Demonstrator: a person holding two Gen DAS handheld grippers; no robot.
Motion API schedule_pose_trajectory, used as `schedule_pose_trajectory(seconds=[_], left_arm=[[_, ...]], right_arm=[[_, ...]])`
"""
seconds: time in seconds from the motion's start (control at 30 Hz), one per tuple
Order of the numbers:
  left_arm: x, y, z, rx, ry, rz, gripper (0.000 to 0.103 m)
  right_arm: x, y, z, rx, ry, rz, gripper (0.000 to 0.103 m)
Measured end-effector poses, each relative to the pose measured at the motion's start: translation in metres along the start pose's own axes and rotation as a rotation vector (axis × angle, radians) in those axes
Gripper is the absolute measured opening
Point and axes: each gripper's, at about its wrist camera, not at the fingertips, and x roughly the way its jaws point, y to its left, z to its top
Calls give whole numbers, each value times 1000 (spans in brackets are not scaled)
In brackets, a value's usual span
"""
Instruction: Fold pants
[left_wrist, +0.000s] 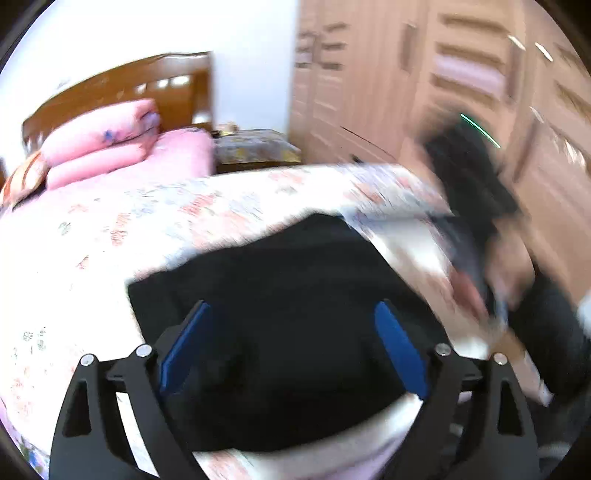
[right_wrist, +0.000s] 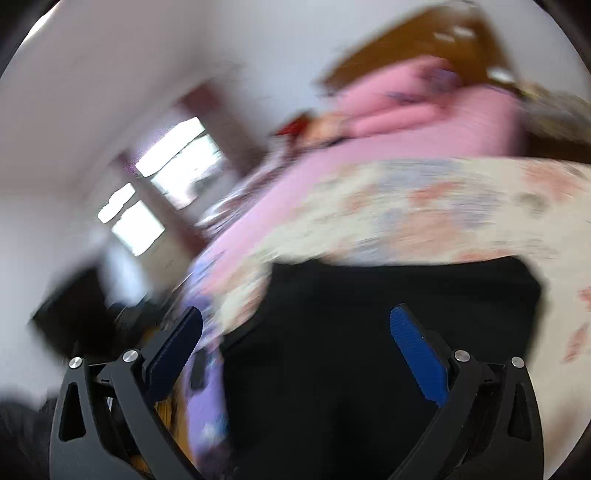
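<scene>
- Your left gripper (left_wrist: 291, 314) hangs over the black pants (left_wrist: 280, 295), jaws spread wide with nothing between the blue pads.
- Your right gripper (right_wrist: 295, 321) is the same: jaws wide apart, gripping nothing, above the pants (right_wrist: 388, 350).
- The pants lie as a flat dark block on the flowered bedspread (left_wrist: 110, 229) of the bed.
- Pink bedding (left_wrist: 107, 140) is stacked at the wooden headboard (left_wrist: 122, 81).
- In the left view the blurred dark shape is probably your right gripper (left_wrist: 469, 177).
</scene>
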Motion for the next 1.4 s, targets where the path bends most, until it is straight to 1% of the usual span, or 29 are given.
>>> schedule_pose_trajectory(seconds=[0.07,0.1,0.17,0.2,0.23,0.27,0.4,0.47,0.5,0.53,0.6,0.63,0.67,0.7,0.73,0.77,0.83,0.87,0.93,0.97,1.0,1.03,1.07,1.1,1.13,1.2,1.3,1.33,1.4], left_arm=[[21,28,21,-81,41,-53,93],[42,39,31,-95,90,-41,93],[76,52,34,-111,187,-25,93],[100,63,30,-156,254,-6,92],[113,70,27,-180,284,10,91],[121,75,24,-194,295,10,91],[118,81,20,-196,241,11,91],[115,73,18,-158,223,26,91],[114,71,18,-143,211,30,91],[112,71,16,-139,194,31,91],[110,75,13,-144,164,20,90],[108,76,12,-143,154,12,90],[106,78,10,-144,140,-5,90],[104,80,9,-156,129,-17,90],[96,80,7,-178,116,-18,89],[84,76,4,-178,97,3,89],[52,58,-6,-131,17,110,92],[38,49,-14,-107,-19,143,94],[16,28,-37,-71,-66,163,99],[15,22,-45,-60,-61,170,99],[19,16,-54,-43,-39,194,99],[30,11,-65,-10,13,254,100],[39,9,-72,7,39,286,101],[39,9,-77,-6,13,286,101],[34,13,-78,-57,-6,278,101],[27,11,-76,-84,-8,316,101],[4,-15,-77,-23,-103,487,101],[-1,-24,-79,3,-118,519,101],[-10,-47,-88,51,-156,640,102]], right_arm=[[5,26,-25,-110,61,-30,99],[12,32,-35,-124,98,-34,99],[33,36,-53,-97,206,-24,99],[38,38,-60,-98,232,-29,99],[41,46,-68,-151,230,-76,99],[39,51,-73,-185,228,-86,99],[25,52,-68,-166,204,-47,99],[22,52,-54,-152,159,-51,99],[26,51,-47,-136,161,-62,99],[35,48,-42,-107,187,-51,99],[56,45,-45,-73,265,46,99],[68,47,-50,-87,305,70,99],[71,58,-59,-191,291,7,99],[70,65,-63,-234,282,-27,99],[67,71,-65,-228,264,-64,99],[62,76,-65,-216,249,-81,99],[49,88,-67,-231,205,-77,99],[39,96,-72,-248,174,-62,99],[34,100,-82,-257,168,-60,99],[36,95,-90,-256,179,-107,99],[35,90,-99,-252,178,-121,99],[32,87,-105,-247,145,-97,99],[27,88,-107,-242,135,-89,99],[27,90,-107,-239,146,-92,99],[25,94,-107,-245,164,-104,99],[14,100,-109,-259,175,-139,99],[-22,103,-117,-283,103,-290,99],[-32,105,-122,-299,75,-364,99],[-55,110,-136,-343,7,-580,99]])
